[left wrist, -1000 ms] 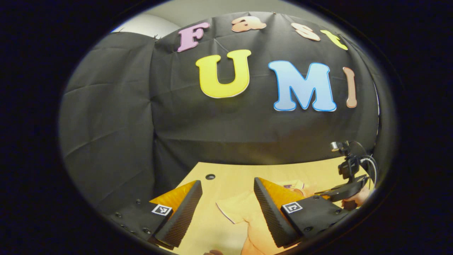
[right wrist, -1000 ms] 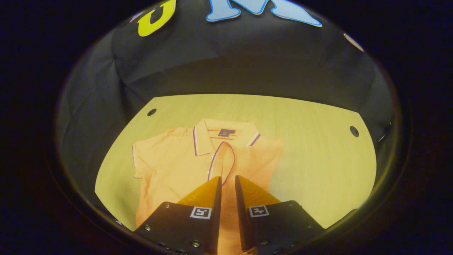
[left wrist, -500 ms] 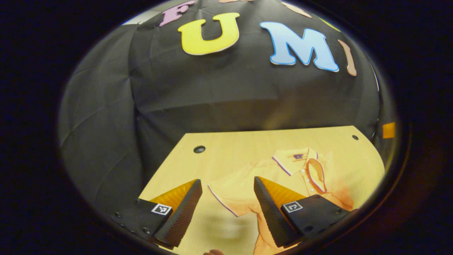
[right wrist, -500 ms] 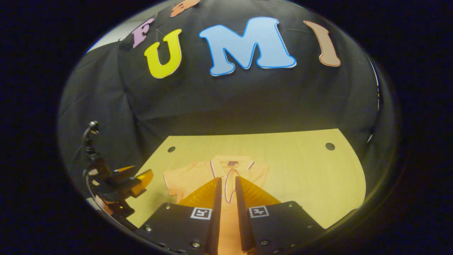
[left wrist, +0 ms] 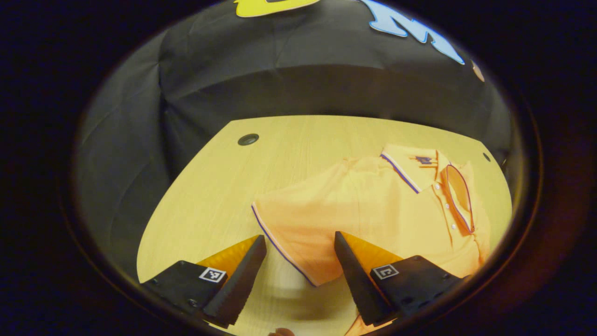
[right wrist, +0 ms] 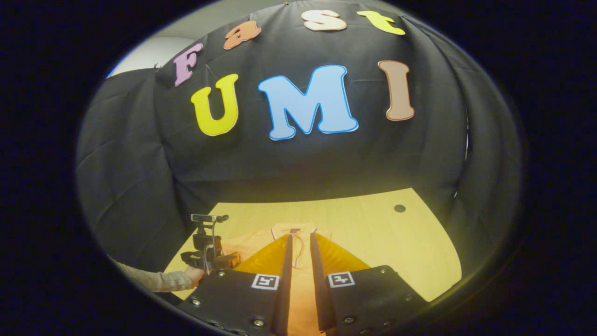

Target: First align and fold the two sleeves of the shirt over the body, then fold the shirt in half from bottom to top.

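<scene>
Wood table [left wrist: 210,186] w/ shirt [left wrist: 364,205]; left claw [left wrist: 298,266] wide over sleeve [left wrist: 294,228].

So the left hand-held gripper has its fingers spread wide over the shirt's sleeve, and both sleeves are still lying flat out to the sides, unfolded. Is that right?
Not quite: one sleeve is already folded over the body, its trimmed edge lying by the buttons, as the left gripper view shows. The other sleeve still lies out flat on the table, with the left hand-held gripper open wide over it.
</scene>
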`<act>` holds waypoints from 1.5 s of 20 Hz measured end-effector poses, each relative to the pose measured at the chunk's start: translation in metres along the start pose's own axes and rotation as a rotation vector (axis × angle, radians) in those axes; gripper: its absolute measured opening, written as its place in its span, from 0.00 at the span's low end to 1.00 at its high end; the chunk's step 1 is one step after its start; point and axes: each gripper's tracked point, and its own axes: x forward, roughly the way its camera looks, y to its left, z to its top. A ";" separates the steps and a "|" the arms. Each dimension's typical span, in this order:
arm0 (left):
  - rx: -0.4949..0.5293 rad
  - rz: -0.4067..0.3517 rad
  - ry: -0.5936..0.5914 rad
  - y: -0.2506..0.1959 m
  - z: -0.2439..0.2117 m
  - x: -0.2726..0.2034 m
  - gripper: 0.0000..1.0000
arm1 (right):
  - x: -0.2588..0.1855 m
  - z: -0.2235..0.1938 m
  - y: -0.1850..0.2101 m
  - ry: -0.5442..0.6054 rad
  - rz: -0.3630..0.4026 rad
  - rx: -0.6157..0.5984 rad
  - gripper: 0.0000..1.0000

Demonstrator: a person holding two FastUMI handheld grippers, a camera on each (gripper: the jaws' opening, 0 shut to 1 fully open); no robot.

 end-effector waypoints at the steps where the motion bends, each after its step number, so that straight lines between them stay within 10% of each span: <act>1: -0.001 0.003 0.015 -0.001 -0.003 0.002 0.99 | -0.003 -0.001 -0.003 0.000 -0.013 -0.002 0.24; 7: -0.016 -0.025 -0.019 -0.009 0.004 0.007 0.98 | -0.011 -0.009 -0.020 0.008 -0.054 0.007 0.24; 13: -0.021 -0.009 -0.011 -0.018 0.004 0.006 0.16 | -0.009 -0.012 -0.024 0.009 -0.063 0.002 0.24; 23: 0.136 -0.052 -0.100 -0.040 0.043 -0.006 0.16 | 0.000 -0.018 -0.030 0.029 -0.060 0.025 0.24; 30: 0.342 -0.277 -0.174 -0.186 0.071 -0.043 0.16 | -0.003 -0.030 -0.044 0.030 -0.094 0.066 0.24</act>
